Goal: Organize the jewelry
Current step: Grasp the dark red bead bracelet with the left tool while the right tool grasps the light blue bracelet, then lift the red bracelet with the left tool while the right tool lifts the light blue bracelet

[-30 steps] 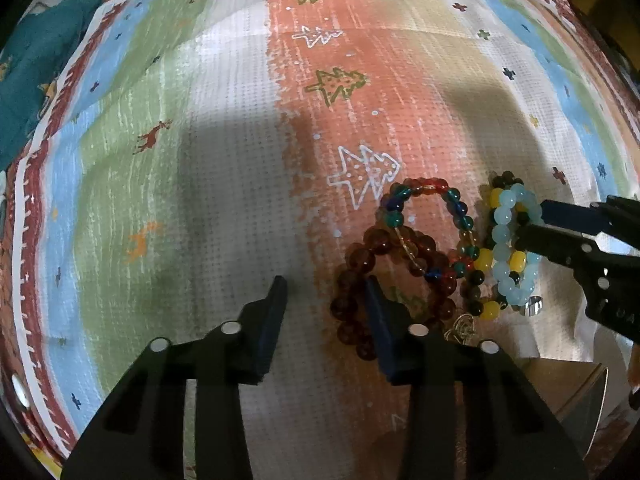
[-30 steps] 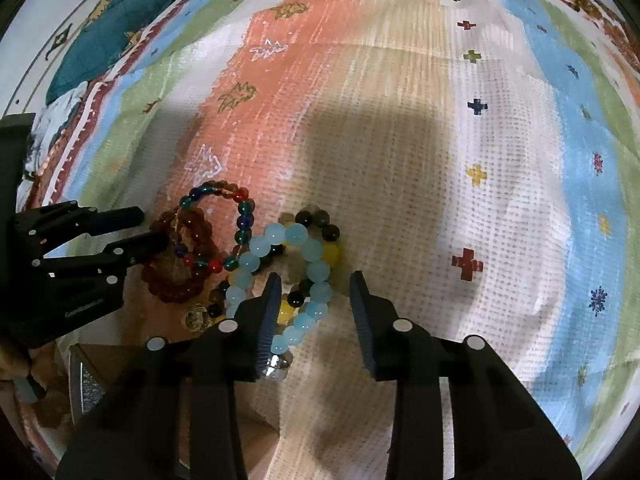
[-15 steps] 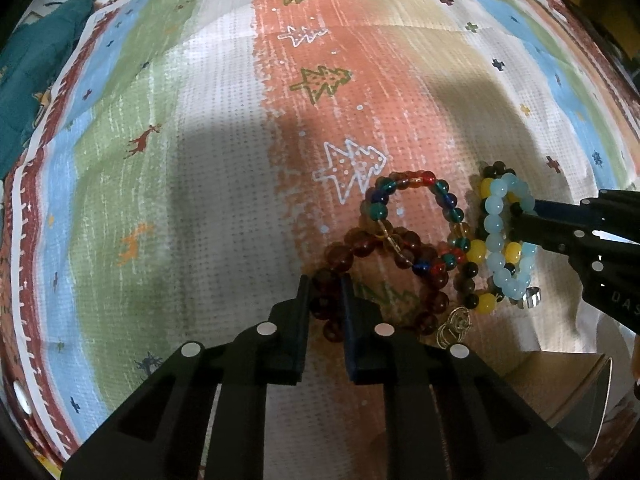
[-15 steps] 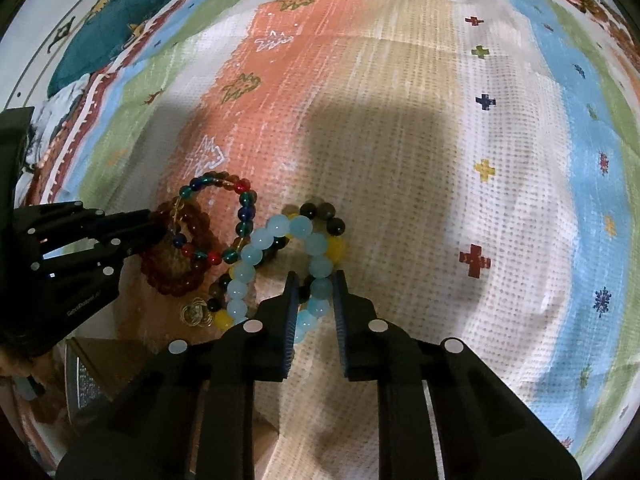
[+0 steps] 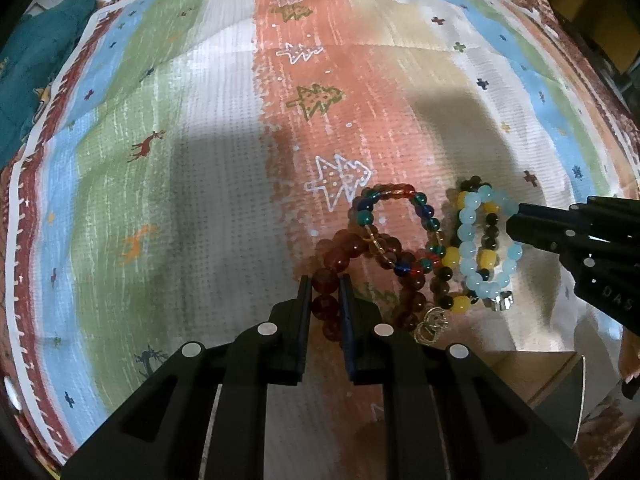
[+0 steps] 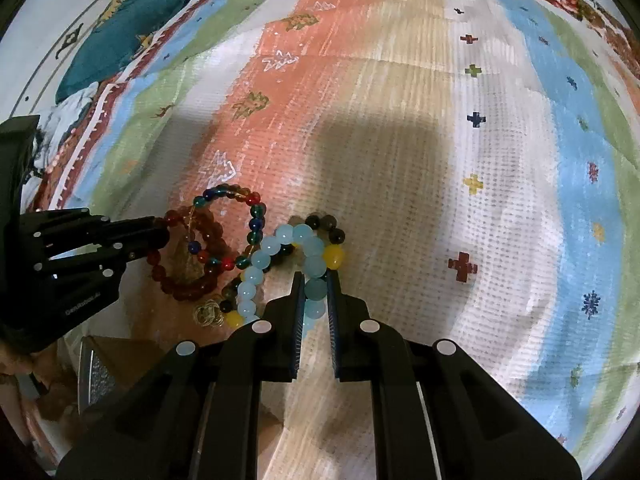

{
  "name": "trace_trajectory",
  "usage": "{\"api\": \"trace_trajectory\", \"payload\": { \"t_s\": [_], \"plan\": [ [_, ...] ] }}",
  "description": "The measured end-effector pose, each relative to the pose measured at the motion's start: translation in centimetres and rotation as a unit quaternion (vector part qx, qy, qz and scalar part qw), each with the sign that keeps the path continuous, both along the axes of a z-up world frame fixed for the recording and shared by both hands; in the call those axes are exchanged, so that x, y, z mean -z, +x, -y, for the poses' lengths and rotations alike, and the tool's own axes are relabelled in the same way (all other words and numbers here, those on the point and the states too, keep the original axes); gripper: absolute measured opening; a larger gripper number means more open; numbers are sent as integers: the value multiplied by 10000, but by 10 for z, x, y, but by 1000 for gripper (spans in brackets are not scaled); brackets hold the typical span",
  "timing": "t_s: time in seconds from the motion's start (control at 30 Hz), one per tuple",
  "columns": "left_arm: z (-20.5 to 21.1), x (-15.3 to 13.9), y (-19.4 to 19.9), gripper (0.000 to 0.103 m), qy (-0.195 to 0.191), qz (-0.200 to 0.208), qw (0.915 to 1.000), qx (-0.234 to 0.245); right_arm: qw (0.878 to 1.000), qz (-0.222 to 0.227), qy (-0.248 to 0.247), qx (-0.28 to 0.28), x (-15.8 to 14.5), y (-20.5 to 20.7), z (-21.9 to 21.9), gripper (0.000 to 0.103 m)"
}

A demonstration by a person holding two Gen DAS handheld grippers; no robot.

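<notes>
Several bead bracelets lie tangled on a striped patterned cloth (image 5: 200,168). My left gripper (image 5: 325,285) is shut on the dark red bead bracelet (image 5: 344,250), also seen in the right wrist view (image 6: 188,284). My right gripper (image 6: 315,280) is shut on the light blue bead bracelet (image 6: 276,248), which shows in the left wrist view (image 5: 468,236). A multicolour bracelet (image 5: 404,208) and a black and yellow bracelet (image 5: 452,258) lie between them. A small gold ornament (image 5: 432,322) lies beside the beads.
A brown cardboard box (image 5: 532,372) with a dark liner sits at the near edge of the cloth, just behind the bracelets; it also shows in the right wrist view (image 6: 116,356). A teal cushion (image 6: 132,12) lies at the far left.
Both grippers were open a second ago. The left one has closed on the dark red bracelet, the right one on the light blue bracelet.
</notes>
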State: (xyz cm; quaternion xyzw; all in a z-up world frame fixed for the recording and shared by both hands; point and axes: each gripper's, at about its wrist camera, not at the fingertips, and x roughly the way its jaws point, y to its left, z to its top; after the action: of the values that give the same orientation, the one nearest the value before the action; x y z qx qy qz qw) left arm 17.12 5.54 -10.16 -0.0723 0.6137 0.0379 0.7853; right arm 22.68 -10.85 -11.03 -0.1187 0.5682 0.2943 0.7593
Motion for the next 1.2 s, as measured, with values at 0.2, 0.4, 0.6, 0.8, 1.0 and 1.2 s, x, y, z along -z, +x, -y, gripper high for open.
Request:
{"api": "trace_trajectory", "payload": {
  "t_s": [0.2, 0.4, 0.6, 0.8, 1.0, 1.2],
  "plan": [
    [1, -19, -8, 13, -185, 215, 9996, -18, 9999, 134, 36, -24, -10, -8, 1, 12],
    [7, -30, -14, 13, -299, 427, 9986, 47, 9989, 400, 189, -184, -29, -25, -3, 12],
    [9, -40, -17, 13, -372, 609, 9974, 95, 9982, 497, 239, -246, -36, -35, -2, 12],
    [6, -46, -21, 13, -437, 696, 9966, 42, 9969, 643, 328, -317, -45, -46, -1, 12],
    [3, -52, -25, 13, -461, 827, 9955, -42, 9959, 766, 346, -333, -50, -54, 0, 12],
    [4, -55, -28, 13, -492, 886, 9949, -14, 9947, 794, 570, -307, -60, -62, 4, 12]
  ]
}}
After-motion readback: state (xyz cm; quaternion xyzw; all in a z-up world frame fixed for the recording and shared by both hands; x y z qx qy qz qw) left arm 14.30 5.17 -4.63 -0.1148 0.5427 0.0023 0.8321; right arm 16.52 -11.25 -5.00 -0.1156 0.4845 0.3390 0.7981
